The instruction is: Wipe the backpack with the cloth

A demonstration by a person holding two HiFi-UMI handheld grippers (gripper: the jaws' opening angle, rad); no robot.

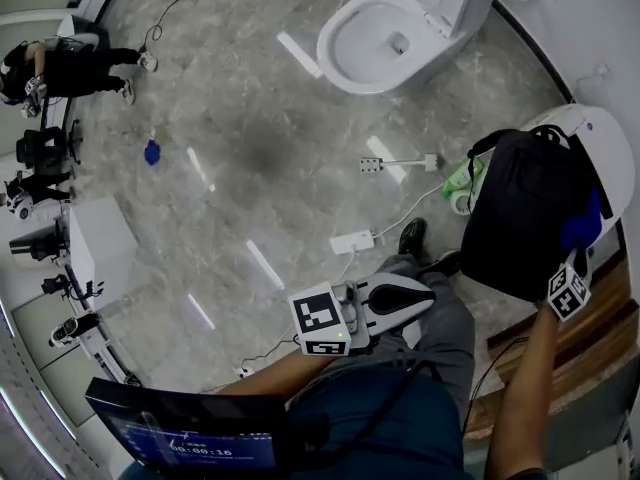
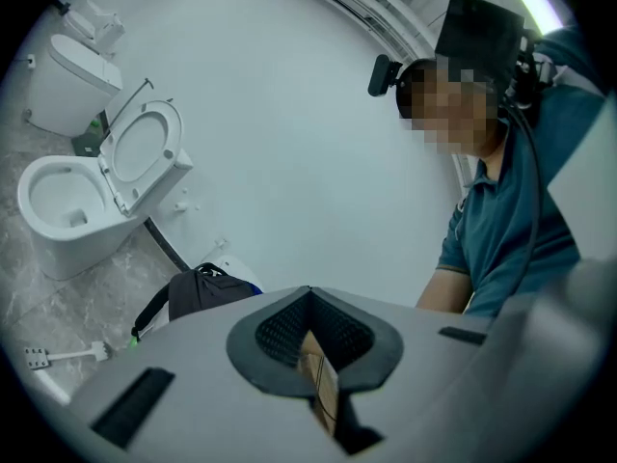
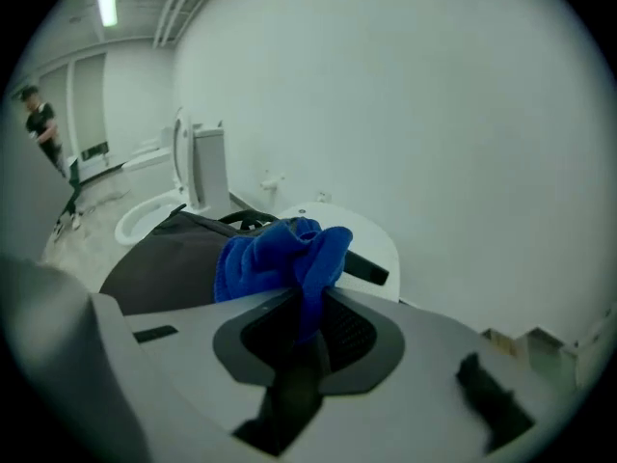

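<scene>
Backpack [image 1: 525,218], black and slumped upright, sits on a white rounded tabletop [image 1: 612,148], with its carry handle on the side nearer the toilet [image 1: 385,33]. The right tool [image 1: 582,240] is at the backpack's far side from the person's knee, its jaws clamped on a bunched blue cloth [image 3: 280,254] that spills out ahead of the tips. In the right gripper view the cloth hangs just over the backpack's dark top panel; whether it presses on the fabric cannot be told. The left tool [image 1: 425,293] hovers above the person's lap, well apart from the backpack, with its jaws together and nothing between them.

By my reading the wiping is at an early or middle point: the cloth is gripped and brought to the backpack, which covers the preparation. No panel shows a visible change from wiping, so the front, the top and the sides should all be counted as left to do. The backpack stands unsupported and may slide under pressure.
</scene>
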